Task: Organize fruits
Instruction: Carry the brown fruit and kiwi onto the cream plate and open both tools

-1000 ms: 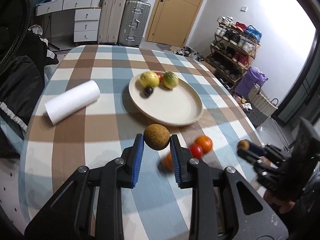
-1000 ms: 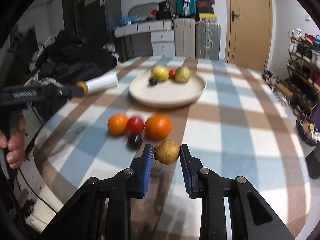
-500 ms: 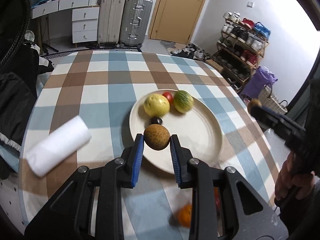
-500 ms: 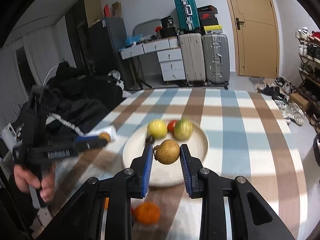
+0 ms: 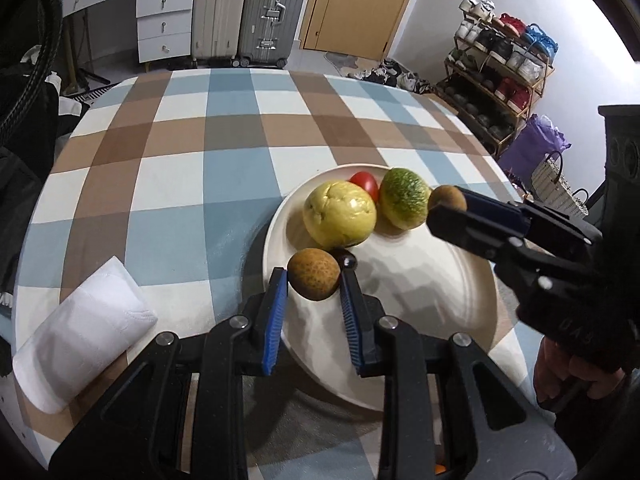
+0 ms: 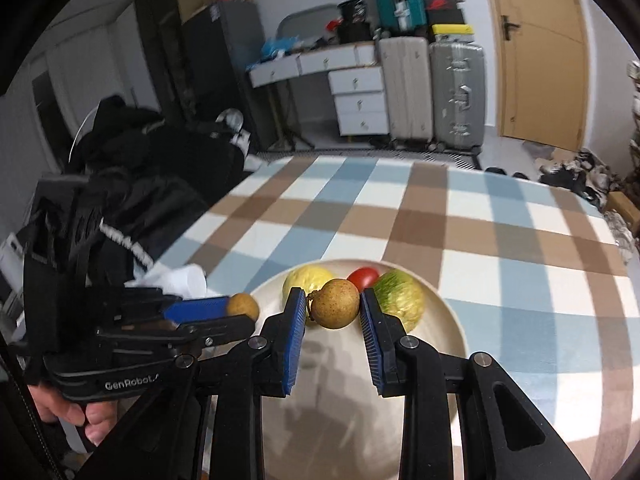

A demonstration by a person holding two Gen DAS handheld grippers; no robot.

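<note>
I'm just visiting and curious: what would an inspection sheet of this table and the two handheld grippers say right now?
Surface: round table with checked cloth.
Job's things: cream plate holding a yellow fruit, a red fruit, a green-yellow fruit and a small dark fruit.
Clutter: white paper roll.
Grippers: left gripper shut on a brown fruit; right gripper shut on another brown fruit; both above the plate.
Cables: nothing seen.
Surroundings: suitcases, drawers, door, shoe rack.

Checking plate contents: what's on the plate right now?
On the plate: yellow fruit, red tomato, green melon, small dark fruit partly hidden. The near rim is covered by the fingers.
</note>
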